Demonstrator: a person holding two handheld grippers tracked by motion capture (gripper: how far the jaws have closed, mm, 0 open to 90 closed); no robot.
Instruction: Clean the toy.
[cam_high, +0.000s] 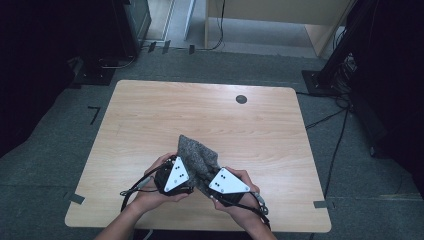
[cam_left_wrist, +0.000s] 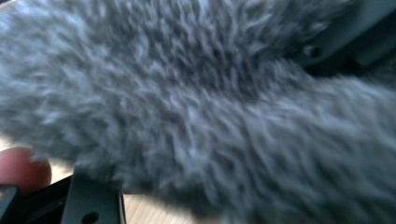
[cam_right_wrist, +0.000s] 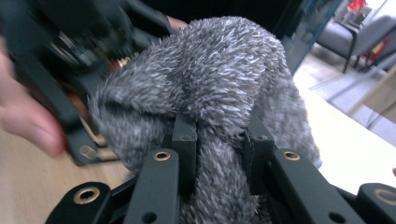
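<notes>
A grey fuzzy cloth (cam_high: 197, 151) is bunched up above the near middle of the wooden table (cam_high: 150, 115), between the person's two hands. My left gripper (cam_high: 186, 170) meets its left side; the left gripper view has the cloth (cam_left_wrist: 210, 107) pressed right against the camera, hiding the jaw tips. On the cloth's right side sits my right gripper (cam_high: 210, 174). In the right gripper view its two black jaws (cam_right_wrist: 219, 140) pinch a fold of the cloth (cam_right_wrist: 210, 70), with the left gripper (cam_right_wrist: 70, 79) blurred just behind.
A small black round plug (cam_high: 241, 99) sits in the table's far right part. Cables trail off the near edge from both grippers. Dark stands and cables (cam_high: 340, 75) flank the table on the carpet.
</notes>
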